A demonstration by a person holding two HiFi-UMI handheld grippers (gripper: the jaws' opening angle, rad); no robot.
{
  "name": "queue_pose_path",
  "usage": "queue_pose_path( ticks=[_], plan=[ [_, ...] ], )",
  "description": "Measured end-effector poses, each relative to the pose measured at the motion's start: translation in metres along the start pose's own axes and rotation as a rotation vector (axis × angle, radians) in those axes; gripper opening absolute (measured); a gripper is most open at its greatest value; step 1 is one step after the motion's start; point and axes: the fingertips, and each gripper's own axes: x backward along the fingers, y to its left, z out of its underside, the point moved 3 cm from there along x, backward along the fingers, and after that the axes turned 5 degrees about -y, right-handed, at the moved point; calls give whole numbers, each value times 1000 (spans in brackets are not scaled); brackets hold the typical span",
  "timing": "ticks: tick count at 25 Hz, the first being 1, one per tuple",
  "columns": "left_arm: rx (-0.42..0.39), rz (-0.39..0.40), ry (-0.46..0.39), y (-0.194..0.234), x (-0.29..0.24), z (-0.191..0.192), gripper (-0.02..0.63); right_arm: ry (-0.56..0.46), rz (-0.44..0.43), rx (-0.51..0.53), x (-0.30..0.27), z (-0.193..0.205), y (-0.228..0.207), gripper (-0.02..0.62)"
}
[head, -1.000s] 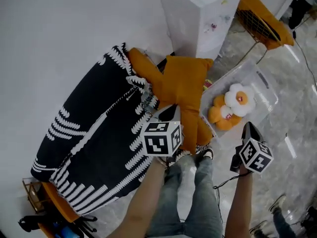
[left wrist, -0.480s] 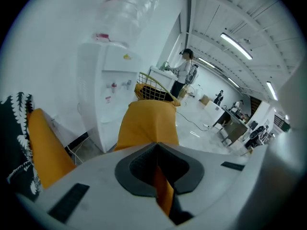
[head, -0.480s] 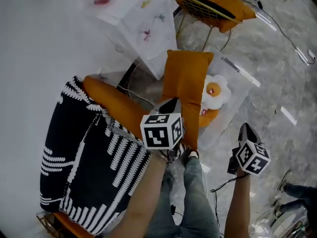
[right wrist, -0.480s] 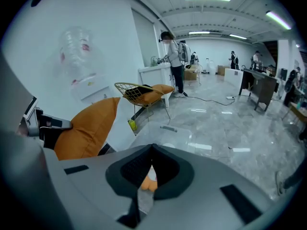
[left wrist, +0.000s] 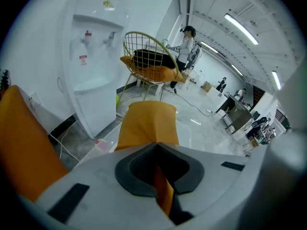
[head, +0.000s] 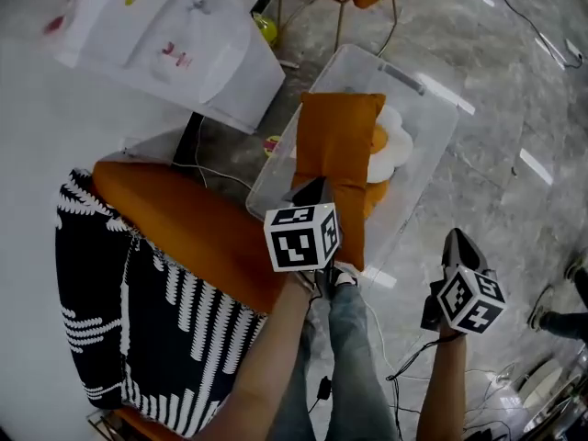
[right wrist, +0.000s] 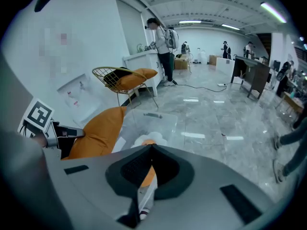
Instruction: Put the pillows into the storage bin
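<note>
1. Grip: left gripper (head: 315, 193) jaws clamped on edge of orange rectangular fabric pillow (head: 338, 150), letting it hang over clear plastic storage bin (head: 434, 118).
2. Right gripper (head: 457, 243) jaws closed, empty, parked aside.
3. White egg-shaped plush pillow (head: 395, 147) already inside.

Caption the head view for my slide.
Left gripper, shut on an orange pillow, holds it over the clear storage bin with a fried-egg pillow; right gripper shut nearby.

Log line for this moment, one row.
left claw: shut on orange fabric pillow | pillow: held over clear plastic storage bin | bin: fried-egg plush pillow inside | right claw: shut, empty, beside bin
</note>
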Motion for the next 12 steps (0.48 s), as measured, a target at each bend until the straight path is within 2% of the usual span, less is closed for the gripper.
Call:
queue_pose_path(
  ticks=[5, 12],
  plan=[
    [25, -18, 67, 10, -46, 43, 14, 41, 29, -29, -27, 20, -21, 2],
    [67, -54, 81, 11, -66, 76, 14, 85, 17, 4, -41, 37, -38, 2]
  ],
)
